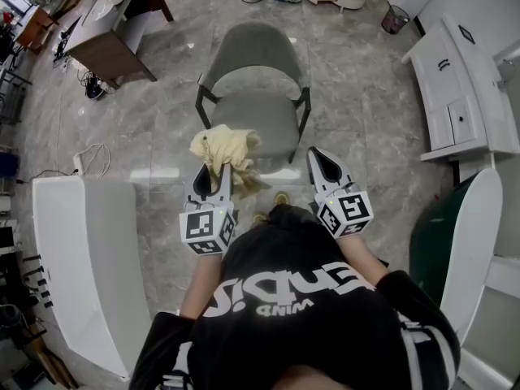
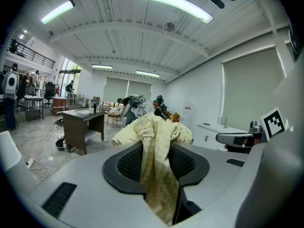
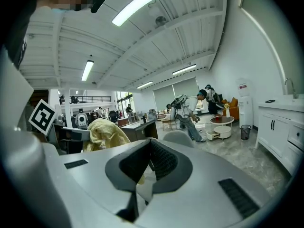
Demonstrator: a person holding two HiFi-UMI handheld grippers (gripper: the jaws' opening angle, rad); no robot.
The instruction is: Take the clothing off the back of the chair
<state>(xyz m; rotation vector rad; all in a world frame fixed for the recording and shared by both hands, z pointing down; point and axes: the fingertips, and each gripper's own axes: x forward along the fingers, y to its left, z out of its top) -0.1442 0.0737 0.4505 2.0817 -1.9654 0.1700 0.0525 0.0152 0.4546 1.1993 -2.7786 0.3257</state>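
Left gripper [image 1: 221,174] is clamped on the pale yellow garment [image 1: 221,146], which bunches beyond its tips, off the chair [image 1: 253,43] back ahead; right gripper [image 3: 149,144] alongside, jaws together, empty; best to grip firmly and lift the trailing end clear of the seat.

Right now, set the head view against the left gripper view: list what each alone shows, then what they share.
Only the head view: the chair, its back bare, and the person's black top. Only the left gripper view: the ceiling lights and a close look at the left gripper clamped on the yellow clothing. Shared: that clothing in that gripper, the brown desk and the right gripper.
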